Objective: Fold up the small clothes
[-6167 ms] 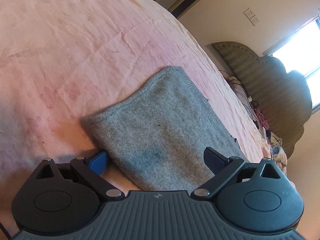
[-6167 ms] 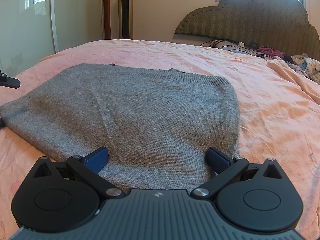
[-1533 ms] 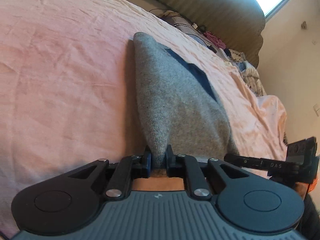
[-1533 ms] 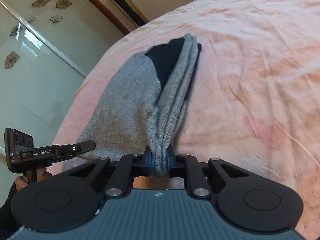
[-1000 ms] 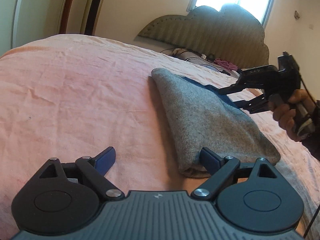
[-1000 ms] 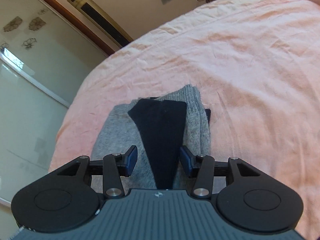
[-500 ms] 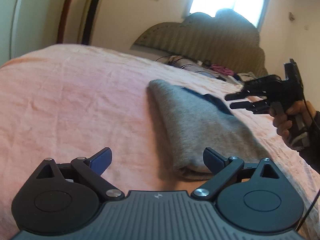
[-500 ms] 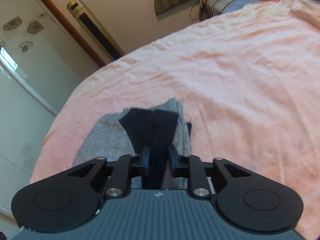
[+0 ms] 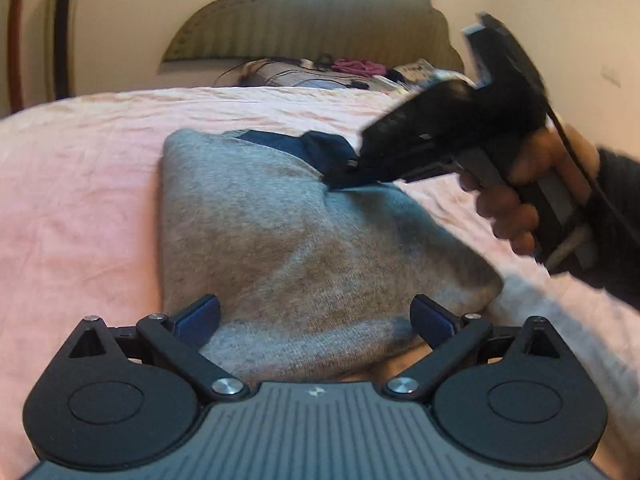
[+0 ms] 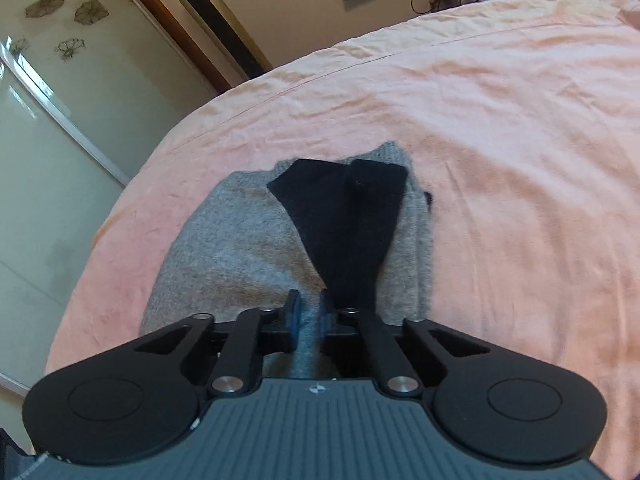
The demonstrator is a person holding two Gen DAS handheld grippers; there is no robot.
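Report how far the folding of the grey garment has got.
Done: the grey garment lies folded over on the pink sheet. In hand: the right gripper is shut at its dark blue part; the left gripper is opening, gripping nothing. Left: likely tidying the blue part.

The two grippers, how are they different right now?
The left gripper is spread wide, with nothing pinched; the right gripper is shut on the grey garment. The left sits at the garment's near end; the right is at the dark blue part. Both have blue pads and black arms.
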